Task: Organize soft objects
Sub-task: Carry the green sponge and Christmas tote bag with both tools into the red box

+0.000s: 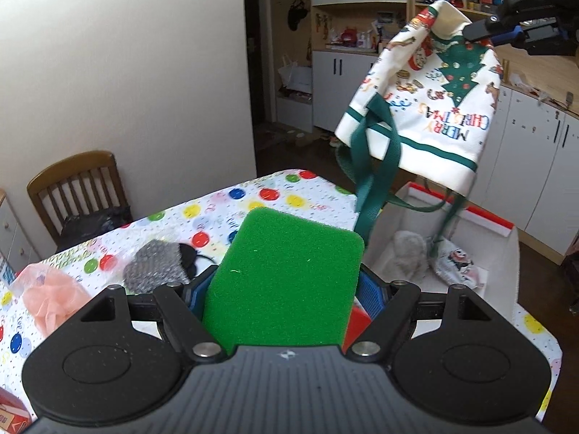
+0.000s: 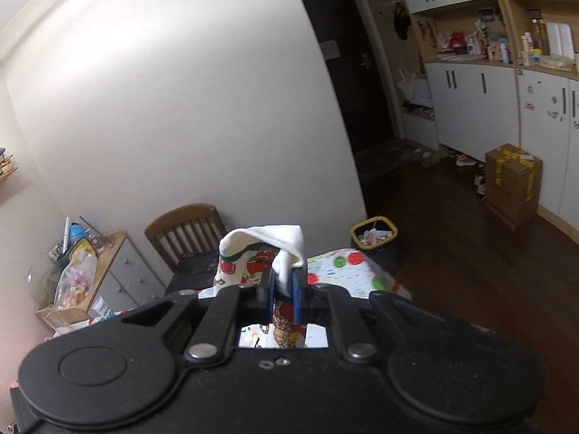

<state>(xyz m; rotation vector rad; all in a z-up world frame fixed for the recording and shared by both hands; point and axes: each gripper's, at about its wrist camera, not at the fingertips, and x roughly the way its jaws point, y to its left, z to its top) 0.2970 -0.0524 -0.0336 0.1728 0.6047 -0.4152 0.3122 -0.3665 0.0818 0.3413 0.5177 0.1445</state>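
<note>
Closest in, the left tool (image 1: 282, 289) is clamped on a green sponge (image 1: 282, 278), which stands up between the fingers and blocks a good part of the view ahead. Just beyond it on the spotted counter (image 1: 224, 209) lie a grey scrubber (image 1: 155, 266) and a peach mesh puff (image 1: 47, 296), both waiting. To the right sits the white bin (image 1: 481, 253), open-topped, with a grey plush toy (image 1: 409, 253) and a printed pouch (image 1: 456, 264) already inside. Above it, the right tool (image 2: 282, 289) pinches a Christmas bag (image 1: 423, 101) by its bottom, so the bag hangs mouth down with green straps (image 1: 380, 166) dangling to the bin's rim. The risk, as I see it: those straps could snag on the rim or drape outside, and the thin pinch of fabric could slip. The squashy sponge may also spring away on release.
</note>
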